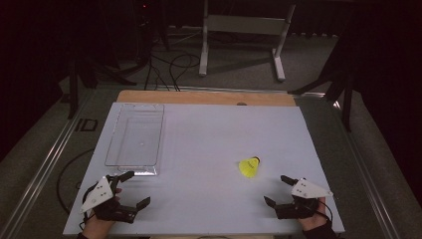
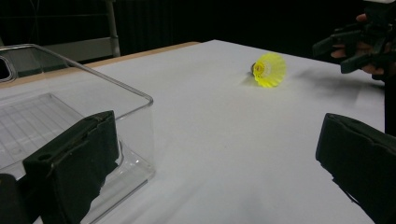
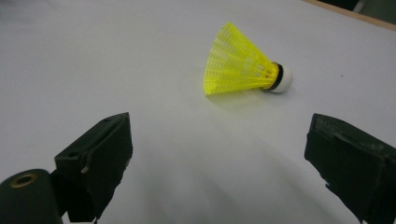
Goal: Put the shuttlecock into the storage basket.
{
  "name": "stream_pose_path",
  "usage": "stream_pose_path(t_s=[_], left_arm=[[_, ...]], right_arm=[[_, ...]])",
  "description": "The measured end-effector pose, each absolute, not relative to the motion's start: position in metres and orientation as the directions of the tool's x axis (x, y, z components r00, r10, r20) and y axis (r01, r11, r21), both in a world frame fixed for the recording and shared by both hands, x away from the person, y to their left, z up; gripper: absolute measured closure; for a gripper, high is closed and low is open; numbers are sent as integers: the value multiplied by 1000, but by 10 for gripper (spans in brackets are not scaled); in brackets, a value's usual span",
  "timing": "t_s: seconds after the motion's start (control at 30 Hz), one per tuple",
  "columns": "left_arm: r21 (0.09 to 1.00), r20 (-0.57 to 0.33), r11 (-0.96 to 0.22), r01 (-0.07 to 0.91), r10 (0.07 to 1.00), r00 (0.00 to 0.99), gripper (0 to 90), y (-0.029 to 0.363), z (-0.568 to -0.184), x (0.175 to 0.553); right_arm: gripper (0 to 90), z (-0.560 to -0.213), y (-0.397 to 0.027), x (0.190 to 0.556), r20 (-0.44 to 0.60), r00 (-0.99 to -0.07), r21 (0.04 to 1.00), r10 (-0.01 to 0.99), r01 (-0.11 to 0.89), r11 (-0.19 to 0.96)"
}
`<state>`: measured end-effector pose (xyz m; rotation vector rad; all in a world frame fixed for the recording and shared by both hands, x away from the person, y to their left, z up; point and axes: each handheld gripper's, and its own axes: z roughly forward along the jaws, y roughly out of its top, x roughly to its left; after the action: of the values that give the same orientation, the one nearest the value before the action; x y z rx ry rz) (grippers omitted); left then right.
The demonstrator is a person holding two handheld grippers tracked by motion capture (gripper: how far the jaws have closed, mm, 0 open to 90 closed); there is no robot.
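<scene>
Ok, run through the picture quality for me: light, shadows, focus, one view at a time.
High view: the white table is lit evenly, the room behind falls into near black, and the yellow shuttlecock looks small and soft. Left gripper view: glare lines the rim of the clear plastic tray; the near jaws are blurred. Right gripper view: the shuttlecock is fairly sharp and throws a faint shadow towards the camera.

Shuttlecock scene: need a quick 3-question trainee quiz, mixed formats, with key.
1. True or false: the yellow shuttlecock stands upright on its cork.
2. Which gripper is nearer the clear plastic tray? A) left gripper B) right gripper
3. Fill in: both grippers' jaws are ____.

Key:
1. False; it lies on its side on the white table.
2. A.
3. Open, holding nothing.
</scene>
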<state>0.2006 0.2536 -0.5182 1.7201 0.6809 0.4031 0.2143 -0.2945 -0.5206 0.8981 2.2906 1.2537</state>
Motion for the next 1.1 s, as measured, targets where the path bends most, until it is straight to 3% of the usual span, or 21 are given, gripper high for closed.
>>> stream_pose_path(t_s=[1.1], left_arm=[[964,-91,-143,224,613,785,2,252,-517,200]], right_arm=[[78,-500,-286,209,-67,-705,831,706,352,431]])
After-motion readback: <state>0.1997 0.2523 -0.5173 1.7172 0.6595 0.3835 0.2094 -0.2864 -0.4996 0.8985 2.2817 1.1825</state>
